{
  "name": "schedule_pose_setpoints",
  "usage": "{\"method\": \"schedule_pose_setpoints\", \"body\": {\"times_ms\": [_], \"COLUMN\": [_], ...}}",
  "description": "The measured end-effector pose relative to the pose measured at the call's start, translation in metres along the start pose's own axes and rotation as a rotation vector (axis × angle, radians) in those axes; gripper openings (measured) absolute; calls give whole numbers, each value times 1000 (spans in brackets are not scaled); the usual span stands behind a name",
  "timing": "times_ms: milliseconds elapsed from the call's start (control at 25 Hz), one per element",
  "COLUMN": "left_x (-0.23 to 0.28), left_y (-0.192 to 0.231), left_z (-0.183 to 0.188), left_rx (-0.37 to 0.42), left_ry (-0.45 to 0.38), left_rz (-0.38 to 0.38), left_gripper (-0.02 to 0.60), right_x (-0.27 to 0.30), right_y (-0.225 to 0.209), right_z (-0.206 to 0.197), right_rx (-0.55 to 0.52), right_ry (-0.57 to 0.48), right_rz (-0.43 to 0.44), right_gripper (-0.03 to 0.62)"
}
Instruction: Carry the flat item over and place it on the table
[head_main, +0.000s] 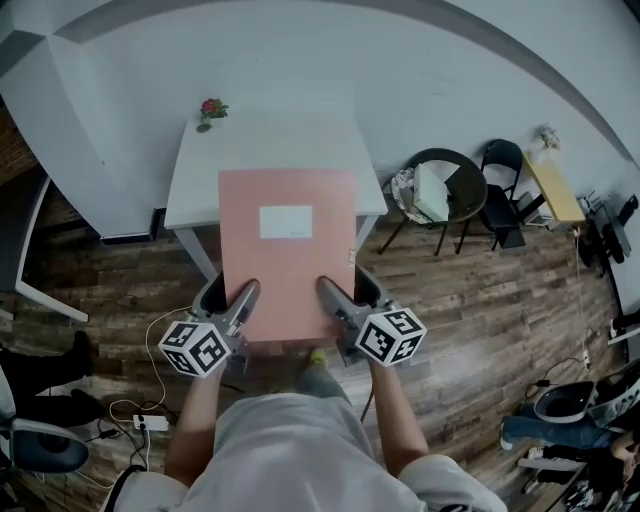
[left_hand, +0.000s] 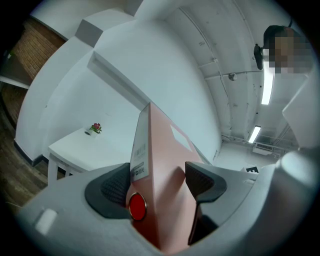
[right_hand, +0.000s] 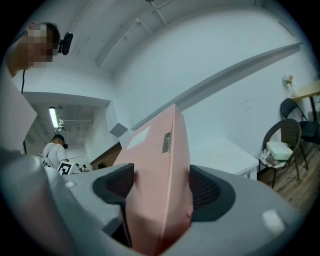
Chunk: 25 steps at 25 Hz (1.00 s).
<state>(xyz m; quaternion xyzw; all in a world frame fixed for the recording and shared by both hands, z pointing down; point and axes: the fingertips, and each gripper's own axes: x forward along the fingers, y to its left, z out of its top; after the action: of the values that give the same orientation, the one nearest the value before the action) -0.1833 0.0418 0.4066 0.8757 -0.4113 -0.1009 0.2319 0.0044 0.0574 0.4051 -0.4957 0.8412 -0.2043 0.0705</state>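
A flat pink file box (head_main: 290, 262) is held between both grippers, roughly level, in front of the person. In the head view its far half overlaps the near edge of the white surface (head_main: 200, 170), while its near edge hangs over the wooden floor (head_main: 480, 300). It appears to be held clear of the surface rather than resting on it, though the steep view does not settle this.

The left gripper (head_main: 240, 305) grips the near left corner. In the left gripper view its dark ribbed fingers (left_hand: 107, 187) are closed against the two broad faces of the box (left_hand: 162, 165). The right gripper (head_main: 335, 303) holds the near right corner, and its fingers (right_hand: 205, 187) pinch the box (right_hand: 160, 165) in the same way.

A white rectangular label (head_main: 286, 222) sits on the top face, and faint marks on it cannot be read. The left gripper view shows a narrow white spine label (left_hand: 140, 160) with small grey print, too blurred to read, and a round red stud (left_hand: 136, 206) below it. The right gripper view shows a small grey tag (right_hand: 166, 142) on the other edge, also illegible.

A small red flower (head_main: 210, 110) stands at the far left corner of the surface. To the right are a round dark chair (head_main: 450, 185) and a black folding chair (head_main: 503, 190).
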Motion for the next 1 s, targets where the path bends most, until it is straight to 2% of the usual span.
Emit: {"method": "schedule_pose_setpoints", "body": {"times_ms": [440, 1000], "left_x": [46, 190], "left_y": [39, 118], "left_z": [3, 19], "left_rx": [4, -34], "left_ry": [15, 75], "left_rz": [21, 57], "left_gripper": [336, 336], "right_x": [53, 176], "right_y": [-37, -143], "right_z": [-1, 27], "right_rx": [21, 78], "right_ry": [8, 65], "right_rz": [13, 1], "right_gripper": [341, 341]}}
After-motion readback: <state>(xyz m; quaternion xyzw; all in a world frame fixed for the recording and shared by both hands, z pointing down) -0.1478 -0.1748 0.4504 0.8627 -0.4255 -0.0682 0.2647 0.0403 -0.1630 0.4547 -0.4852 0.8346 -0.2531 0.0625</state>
